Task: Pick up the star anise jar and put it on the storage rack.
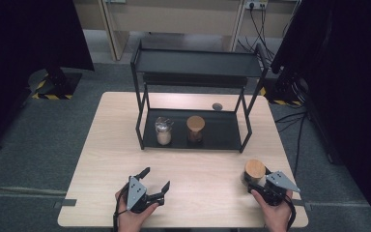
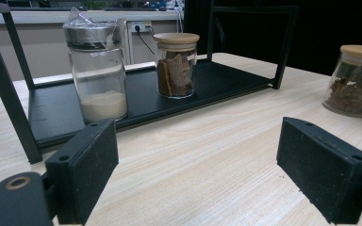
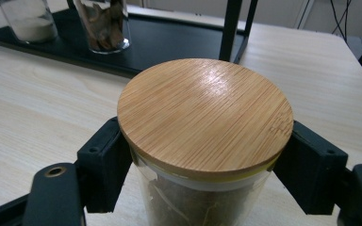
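Note:
A glass jar with a bamboo lid (image 1: 254, 169) (image 3: 205, 113) stands on the table near its right front corner, holding brown dried material. My right gripper (image 1: 257, 181) (image 3: 202, 174) is shut on it, one jaw pressed to each side of the glass just under the lid. My left gripper (image 1: 157, 178) (image 2: 205, 174) is open at the front left of centre, low over the bare wood with nothing between its jaws. On the lower shelf of the black rack (image 1: 222, 140) (image 2: 52, 113) stand a silver-lidded jar of white powder (image 1: 164, 130) (image 2: 98, 70) and a bamboo-lidded jar of brown pieces (image 1: 195, 128) (image 2: 176, 63).
The rack's upper shelf (image 1: 198, 63) is bare. A small dark round disc (image 1: 217, 106) lies on the table behind the rack. Open wood spans the space between the rack and both grippers. Dark curtains hang left and right, and cables trail on the floor at the right.

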Demonstrator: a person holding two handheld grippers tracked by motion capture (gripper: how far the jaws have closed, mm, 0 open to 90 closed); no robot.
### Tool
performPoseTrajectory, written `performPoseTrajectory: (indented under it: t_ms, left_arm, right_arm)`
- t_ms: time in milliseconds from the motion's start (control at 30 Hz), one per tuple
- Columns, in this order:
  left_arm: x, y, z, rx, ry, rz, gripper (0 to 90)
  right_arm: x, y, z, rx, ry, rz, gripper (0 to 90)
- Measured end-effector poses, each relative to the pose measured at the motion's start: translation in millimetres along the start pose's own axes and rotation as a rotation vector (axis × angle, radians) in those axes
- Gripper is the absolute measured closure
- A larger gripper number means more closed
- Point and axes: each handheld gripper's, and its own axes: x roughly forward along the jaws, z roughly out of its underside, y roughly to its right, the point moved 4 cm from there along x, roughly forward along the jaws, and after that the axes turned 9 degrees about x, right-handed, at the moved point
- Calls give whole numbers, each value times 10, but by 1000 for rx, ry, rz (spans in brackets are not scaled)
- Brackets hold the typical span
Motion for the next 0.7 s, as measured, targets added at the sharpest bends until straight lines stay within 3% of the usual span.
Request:
performPoseTrajectory:
  t_ms: [400, 700]
  left_arm:
    - [1, -2, 0, -2, -1, 0, 128]
    - [0, -3, 1, -4, 1, 0, 128]
  right_arm:
    - [-52, -180, -148, -24, 56, -35, 258]
    - [12, -306, -255, -35, 75, -56, 258]
